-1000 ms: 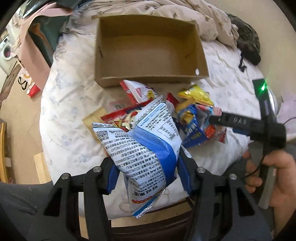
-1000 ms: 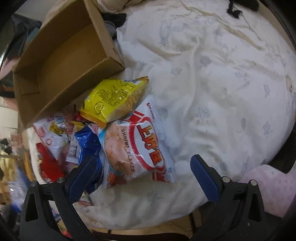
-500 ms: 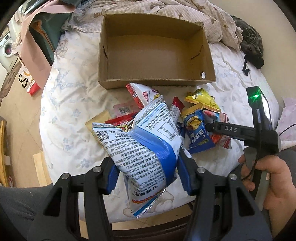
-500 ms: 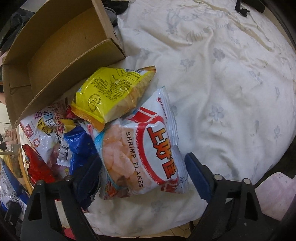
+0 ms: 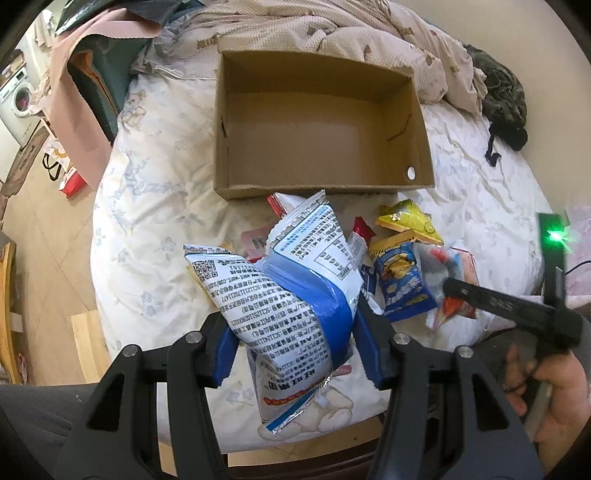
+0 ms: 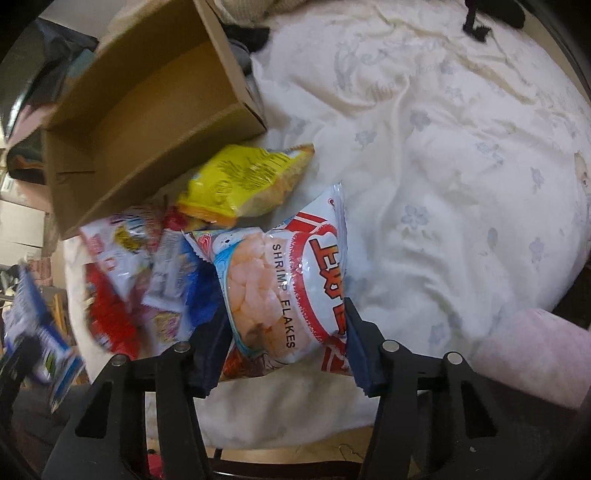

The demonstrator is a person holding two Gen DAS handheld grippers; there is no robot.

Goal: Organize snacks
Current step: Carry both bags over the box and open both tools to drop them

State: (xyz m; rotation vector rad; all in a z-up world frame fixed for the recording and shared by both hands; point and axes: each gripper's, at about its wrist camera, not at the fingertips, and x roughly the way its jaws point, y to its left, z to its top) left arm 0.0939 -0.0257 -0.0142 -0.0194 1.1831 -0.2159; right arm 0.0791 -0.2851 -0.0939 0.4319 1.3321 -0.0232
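Observation:
My left gripper (image 5: 295,343) is shut on a blue and white snack bag (image 5: 284,295) and holds it above the bed, in front of the open cardboard box (image 5: 317,122). My right gripper (image 6: 284,347) has closed on the white and red shrimp flakes bag (image 6: 288,280), its pads against both sides. A yellow bag (image 6: 247,181) lies just beyond it, next to the box (image 6: 147,122). More bags (image 6: 140,273) lie in a pile to the left. The right gripper's body (image 5: 513,302) shows in the left wrist view, over the pile (image 5: 402,273).
The bed has a white flowered sheet (image 5: 155,206) (image 6: 461,184). A rumpled blanket (image 5: 369,33) and dark clothes (image 5: 502,99) lie behind the box. The bed edge and wooden floor (image 5: 40,229) are at the left. A pink cushion (image 6: 532,354) sits at the right.
My right gripper moved in over the shrimp flakes bag and its fingers closed onto it. My left gripper, still holding the blue and white bag, moved closer to the box.

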